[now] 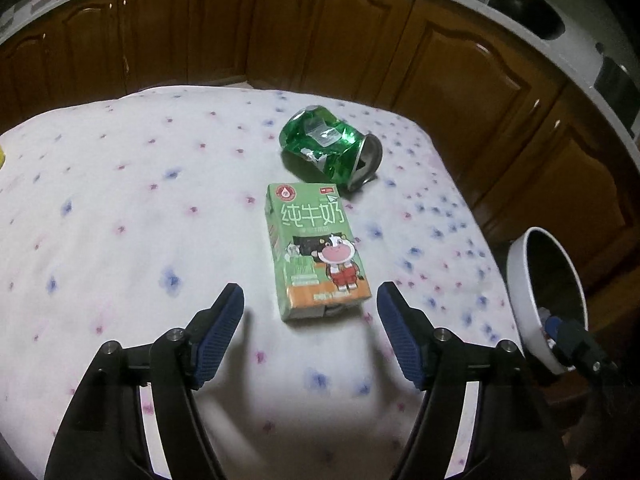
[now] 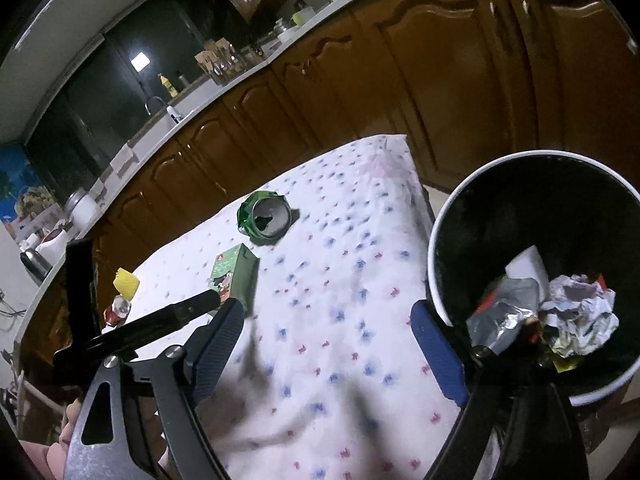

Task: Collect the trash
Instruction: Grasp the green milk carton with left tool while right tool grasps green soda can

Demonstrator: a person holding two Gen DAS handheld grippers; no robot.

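Observation:
A green milk carton lies flat on the flowered tablecloth, just beyond my open, empty left gripper. A crushed green can lies on its side behind the carton. In the right wrist view the carton and the can lie ahead to the left. My right gripper is open and empty above the table's right edge, next to a white-rimmed black bin that holds crumpled paper and foil. The left gripper's black arm shows at the left.
The bin stands off the table's right edge. A yellow object and a small red-and-white item lie at the table's far left. Brown kitchen cabinets and a cluttered counter run behind the table.

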